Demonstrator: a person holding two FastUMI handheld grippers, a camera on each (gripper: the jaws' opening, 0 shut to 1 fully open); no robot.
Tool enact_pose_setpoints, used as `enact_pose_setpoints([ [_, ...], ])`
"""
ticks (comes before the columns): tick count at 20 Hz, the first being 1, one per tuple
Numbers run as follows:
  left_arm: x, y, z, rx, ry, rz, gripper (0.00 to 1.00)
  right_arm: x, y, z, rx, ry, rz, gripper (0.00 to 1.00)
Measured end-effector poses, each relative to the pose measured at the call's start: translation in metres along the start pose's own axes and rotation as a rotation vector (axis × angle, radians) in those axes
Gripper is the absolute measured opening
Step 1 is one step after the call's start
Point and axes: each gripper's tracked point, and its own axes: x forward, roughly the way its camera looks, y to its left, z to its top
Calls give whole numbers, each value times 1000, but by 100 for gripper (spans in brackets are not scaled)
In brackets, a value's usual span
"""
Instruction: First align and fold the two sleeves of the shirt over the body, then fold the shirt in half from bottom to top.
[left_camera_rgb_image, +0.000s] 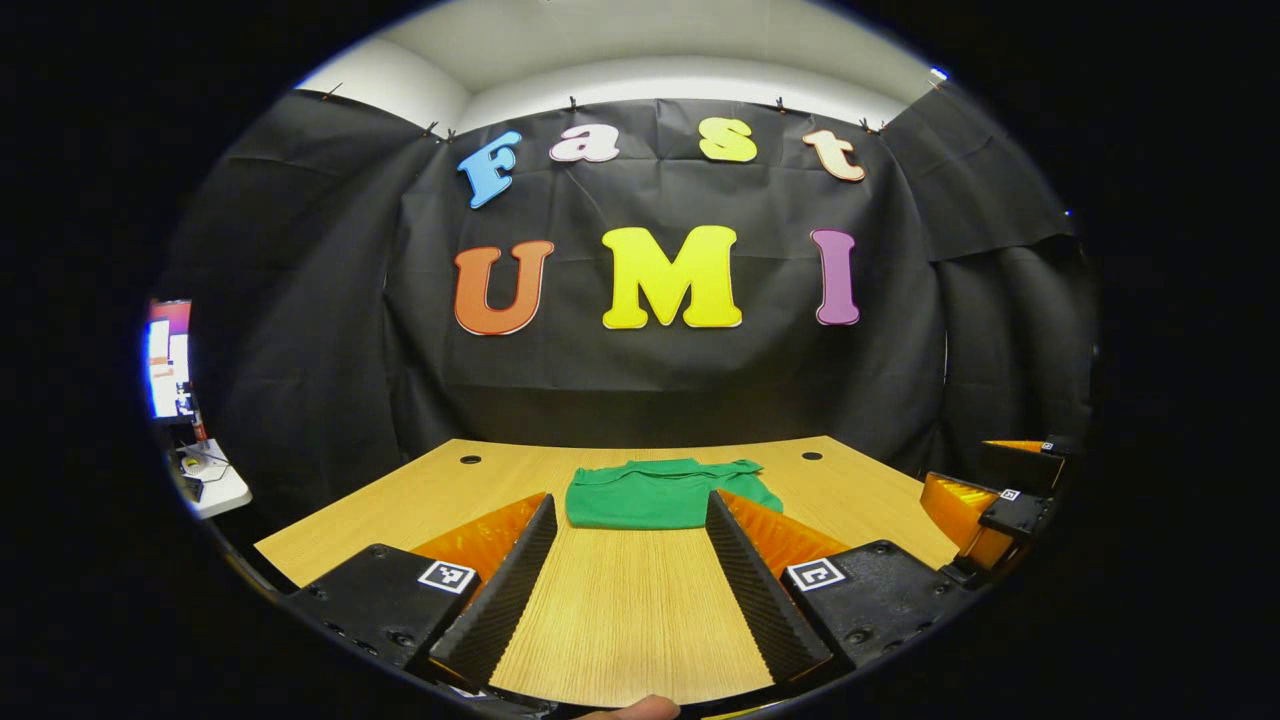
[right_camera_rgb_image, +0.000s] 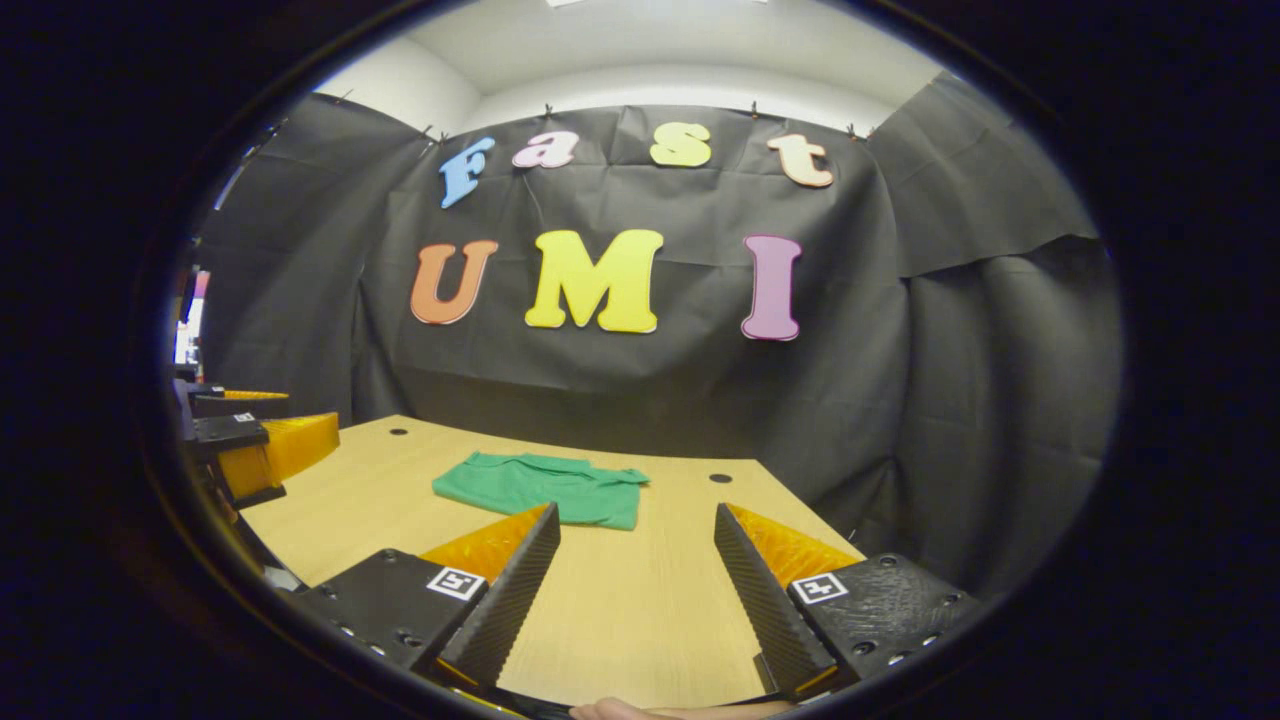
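Right now the green shirt (left_camera_rgb_image: 662, 494) lies already folded into a compact rectangle on the wooden table (left_camera_rgb_image: 620, 600), near the far edge, roughly midway between the two round holes (left_camera_rgb_image: 470, 459) in the tabletop.

Left gripper view: left gripper (left_camera_rgb_image: 630, 520) hovers above the near part of the table, fingers (left_camera_rgb_image: 505, 585) spread wide, nothing between them. Shirt sits beyond the fingertips, centred in the gap, not touching either finger; its right end looks just behind the tip of the right-hand finger. Right gripper (left_camera_rgb_image: 985, 500) shows at the table's right edge, well apart from the shirt.

Right gripper view: right gripper (right_camera_rgb_image: 637, 522) also over the near side of the table, fingers (right_camera_rgb_image: 760, 590) spread wide, holding nothing. Shirt (right_camera_rgb_image: 540, 488) lies ahead and to the left, its near right corner just past the tip of the left-hand finger, no contact. Left gripper (right_camera_rgb_image: 265, 450) shows at the table's left edge, apart from the shirt.

Collar side of the shirt faces the far edge; a small bump of cloth stands up along it. A bit of a hand (left_camera_rgb_image: 635, 709) shows at the bottom. A lit screen (left_camera_rgb_image: 168, 358) sits off the left edge, beyond the table.
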Motion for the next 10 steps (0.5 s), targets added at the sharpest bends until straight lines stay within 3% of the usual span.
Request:
enact_pose_setpoints([
  [6,-1,-7,3,15,-19,-24,100,2,-3,0,-16,-6,-11,97],
  [10,-4,-11,5,19,-35,-40,97,2,-6,-2,-8,2,-13,95],
])
